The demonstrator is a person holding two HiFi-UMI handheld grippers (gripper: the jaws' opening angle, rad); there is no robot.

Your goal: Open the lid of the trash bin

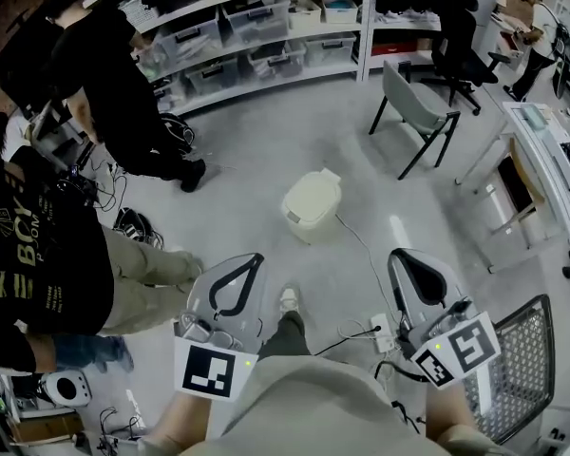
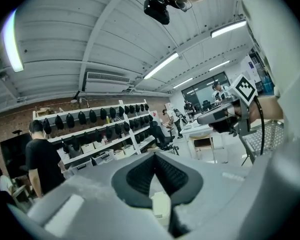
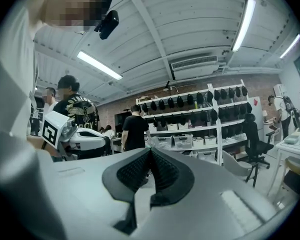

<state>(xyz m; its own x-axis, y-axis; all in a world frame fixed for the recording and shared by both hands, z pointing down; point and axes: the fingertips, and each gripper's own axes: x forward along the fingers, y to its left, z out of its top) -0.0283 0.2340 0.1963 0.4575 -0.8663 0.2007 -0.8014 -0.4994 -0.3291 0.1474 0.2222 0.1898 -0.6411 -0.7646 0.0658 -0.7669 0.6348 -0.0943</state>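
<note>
Open floor [image 1: 256, 160] before trash bin [image 1: 312, 207]

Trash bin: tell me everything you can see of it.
The trash bin is a rounded cream tub, plastic by its look, with a blocky tab at its far edge. Its lid looks shut. It stands upright on the grey floor, nothing on it; a white cable runs up to its right side.

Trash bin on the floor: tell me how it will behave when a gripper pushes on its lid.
The trash bin looks like cream plastic and is smaller than the chair, so it is probably light. Standing free on the smooth floor, it may slide or tip under a push. Its lid is rounded and looks smooth, so jaws might slip off.
</note>
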